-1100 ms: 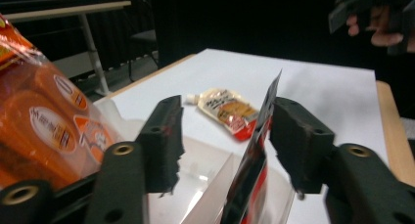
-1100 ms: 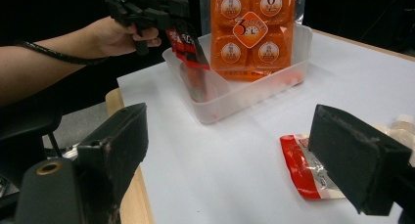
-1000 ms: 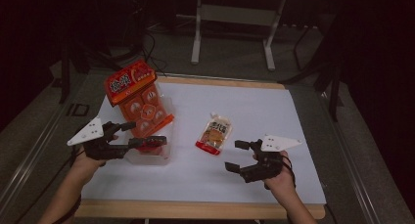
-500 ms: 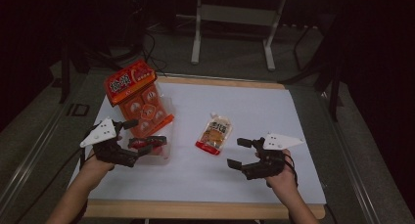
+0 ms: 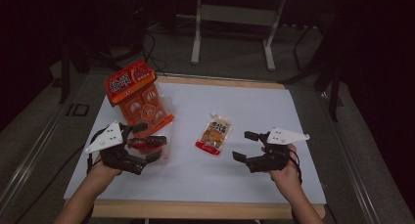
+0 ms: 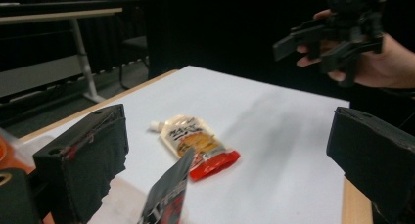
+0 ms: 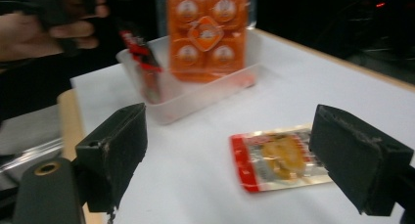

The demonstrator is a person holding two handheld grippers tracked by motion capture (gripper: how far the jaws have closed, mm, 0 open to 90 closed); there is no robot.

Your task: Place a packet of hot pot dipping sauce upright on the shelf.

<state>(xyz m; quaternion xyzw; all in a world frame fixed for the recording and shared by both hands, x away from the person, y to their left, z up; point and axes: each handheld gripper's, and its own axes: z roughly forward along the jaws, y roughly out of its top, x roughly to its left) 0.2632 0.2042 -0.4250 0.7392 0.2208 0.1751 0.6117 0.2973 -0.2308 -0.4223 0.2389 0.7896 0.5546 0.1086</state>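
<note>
- Dark packet: stands on edge in the clear tray, beside the orange pack.
- Left gripper: jaws have just been opening, now released, pads clear of the packet; delivery judged complete.
- Right gripper: open, empty, near the pouch on the surface.
</note>
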